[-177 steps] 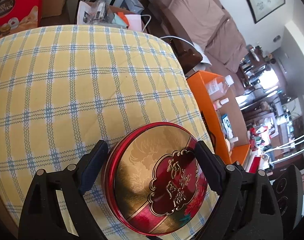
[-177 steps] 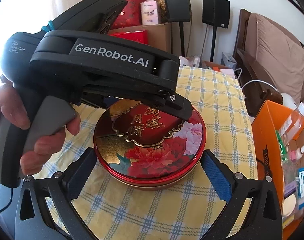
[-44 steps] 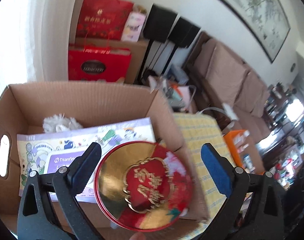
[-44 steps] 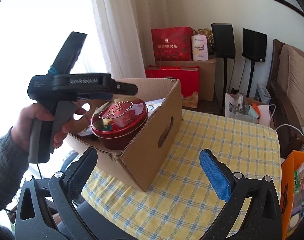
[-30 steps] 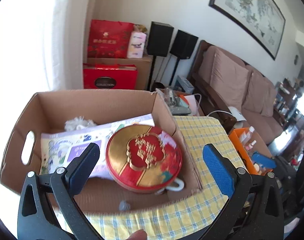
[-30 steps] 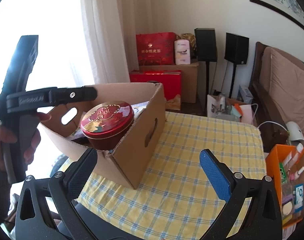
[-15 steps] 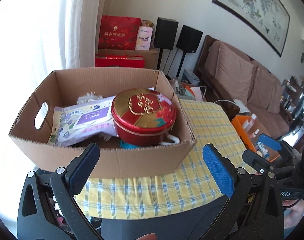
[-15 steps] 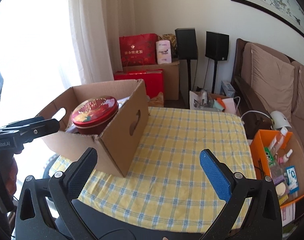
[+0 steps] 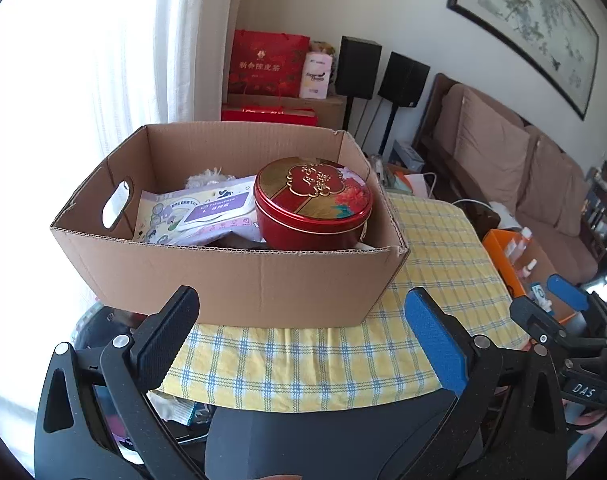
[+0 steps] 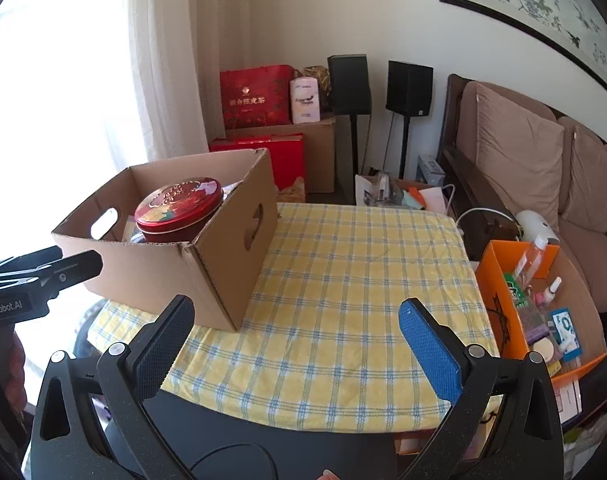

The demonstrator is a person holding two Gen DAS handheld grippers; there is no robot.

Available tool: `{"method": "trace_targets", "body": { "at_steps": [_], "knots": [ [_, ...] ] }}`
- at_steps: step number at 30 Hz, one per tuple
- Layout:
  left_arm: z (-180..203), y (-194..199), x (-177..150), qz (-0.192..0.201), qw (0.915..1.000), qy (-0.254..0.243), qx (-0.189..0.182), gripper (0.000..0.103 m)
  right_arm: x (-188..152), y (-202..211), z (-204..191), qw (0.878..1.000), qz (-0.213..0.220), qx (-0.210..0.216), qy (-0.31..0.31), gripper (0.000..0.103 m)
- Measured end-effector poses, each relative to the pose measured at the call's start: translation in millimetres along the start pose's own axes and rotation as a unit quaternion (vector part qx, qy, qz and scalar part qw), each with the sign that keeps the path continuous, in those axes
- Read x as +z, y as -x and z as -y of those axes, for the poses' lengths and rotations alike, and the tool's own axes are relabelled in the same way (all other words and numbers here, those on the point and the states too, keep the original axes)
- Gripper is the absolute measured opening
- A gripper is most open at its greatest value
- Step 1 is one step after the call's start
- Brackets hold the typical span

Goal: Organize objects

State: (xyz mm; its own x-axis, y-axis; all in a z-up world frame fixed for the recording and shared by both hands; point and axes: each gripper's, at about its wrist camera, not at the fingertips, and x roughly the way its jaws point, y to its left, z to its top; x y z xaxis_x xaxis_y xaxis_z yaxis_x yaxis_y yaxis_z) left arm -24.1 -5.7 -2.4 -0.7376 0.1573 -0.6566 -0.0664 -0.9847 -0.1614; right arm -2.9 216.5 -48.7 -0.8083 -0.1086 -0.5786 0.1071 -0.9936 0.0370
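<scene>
While both claws, left gripper and right gripper, are hanging wide open and empty, the round red-and-gold metal tin is sitting in the brown cardboard box at eleven o'clock, suggesting little is remaining.

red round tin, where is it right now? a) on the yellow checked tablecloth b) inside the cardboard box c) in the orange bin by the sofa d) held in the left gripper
b: the red round tin sits inside the cardboard box, next to a purple packet, while the left gripper and right gripper are both open and hold nothing.
</scene>
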Motion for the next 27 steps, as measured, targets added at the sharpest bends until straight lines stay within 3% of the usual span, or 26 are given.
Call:
{"method": "trace_targets", "body": {
  "at_steps": [27],
  "knots": [
    [13.6,8.9,0.6,0.018,0.9994,-0.017,0.027,0.103,-0.8,12.9,2.1,0.999,0.015,-0.025,-0.020,0.103]
  ]
}}
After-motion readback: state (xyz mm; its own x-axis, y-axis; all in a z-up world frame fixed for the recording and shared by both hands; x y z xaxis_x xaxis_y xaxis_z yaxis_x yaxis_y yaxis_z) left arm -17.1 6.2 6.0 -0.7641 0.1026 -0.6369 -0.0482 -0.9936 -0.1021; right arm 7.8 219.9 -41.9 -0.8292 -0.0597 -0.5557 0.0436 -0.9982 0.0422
